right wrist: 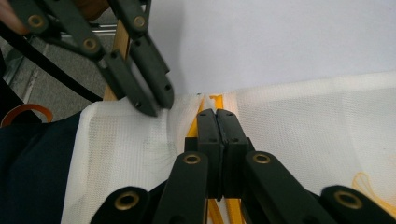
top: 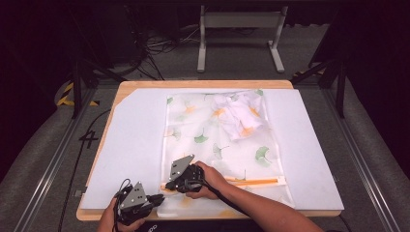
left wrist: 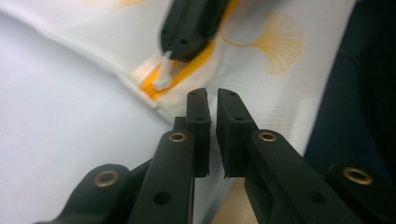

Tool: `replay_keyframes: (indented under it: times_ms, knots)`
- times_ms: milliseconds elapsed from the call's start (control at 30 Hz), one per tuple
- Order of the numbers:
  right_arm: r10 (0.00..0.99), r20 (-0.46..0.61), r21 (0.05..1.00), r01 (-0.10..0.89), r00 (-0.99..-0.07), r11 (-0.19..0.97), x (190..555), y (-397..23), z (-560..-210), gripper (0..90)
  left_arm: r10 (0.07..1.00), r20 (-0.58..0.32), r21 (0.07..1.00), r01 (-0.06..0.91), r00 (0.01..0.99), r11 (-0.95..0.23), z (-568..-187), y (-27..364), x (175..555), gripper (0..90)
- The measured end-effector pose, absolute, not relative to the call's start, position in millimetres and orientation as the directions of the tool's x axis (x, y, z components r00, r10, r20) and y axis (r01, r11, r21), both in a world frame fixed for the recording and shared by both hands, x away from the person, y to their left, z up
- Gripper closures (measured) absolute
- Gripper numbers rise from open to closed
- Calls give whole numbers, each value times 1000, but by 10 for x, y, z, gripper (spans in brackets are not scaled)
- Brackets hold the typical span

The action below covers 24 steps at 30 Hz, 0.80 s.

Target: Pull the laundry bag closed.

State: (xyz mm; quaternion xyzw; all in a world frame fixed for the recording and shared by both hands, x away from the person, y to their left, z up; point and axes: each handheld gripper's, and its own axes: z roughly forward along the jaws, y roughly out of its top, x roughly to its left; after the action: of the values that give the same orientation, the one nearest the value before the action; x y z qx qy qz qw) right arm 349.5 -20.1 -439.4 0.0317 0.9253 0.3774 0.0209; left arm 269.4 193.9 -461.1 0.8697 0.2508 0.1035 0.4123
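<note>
On the desk [top: 203, 84] lies a big white sheet [top: 130, 140], and on top of that sheet lies a see-through bag [top: 217, 145] with green and orange leaf prints. White cloth [top: 239, 116] is bunched up inside the bag at its far end. An orange zip strip [top: 256, 181] runs across the bag near the person's edge of the desk.

Near the left end of the zip strip sits the right gripper [top: 170, 185], held in the person's right hand [top: 208, 180]. In the right gripper view its jaws are pressed tight together right over the orange strip, and they look like they pinch the little white zip slider [left wrist: 162, 77].

Just beside it, at the bag's near left corner, is the left gripper [top: 158, 198], held by the left hand [top: 113, 220]. Its jaws are almost closed, with a thin gap between them, and I cannot tell if they hold the bag's edge.
</note>
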Motion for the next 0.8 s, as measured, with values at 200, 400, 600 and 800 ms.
replay_keyframes:
  times_ms: [200, 400, 600, 800]
  knots:
    - [67, -11, 698, 40, -998, 715, 3501, -211, -4413, 898, 534, -23, 766, 358, 845, -534, -4617, 1930, 2723, 819]
    - [57, -22, 680, 27, -998, 733, 3522, -177, -4420, 877, 537, -22, 761, 362, 843, -538, -4612, 1918, 2751, 834]
    - [33, -45, 652, -4, -998, 758, 3526, -111, -4382, 810, 536, -23, 759, 364, 844, -540, -4611, 1920, 2759, 854]
    - [16, -58, 646, -26, -998, 763, 3558, -34, -4329, 777, 524, -35, 761, 363, 851, -539, -4618, 1925, 2770, 900]
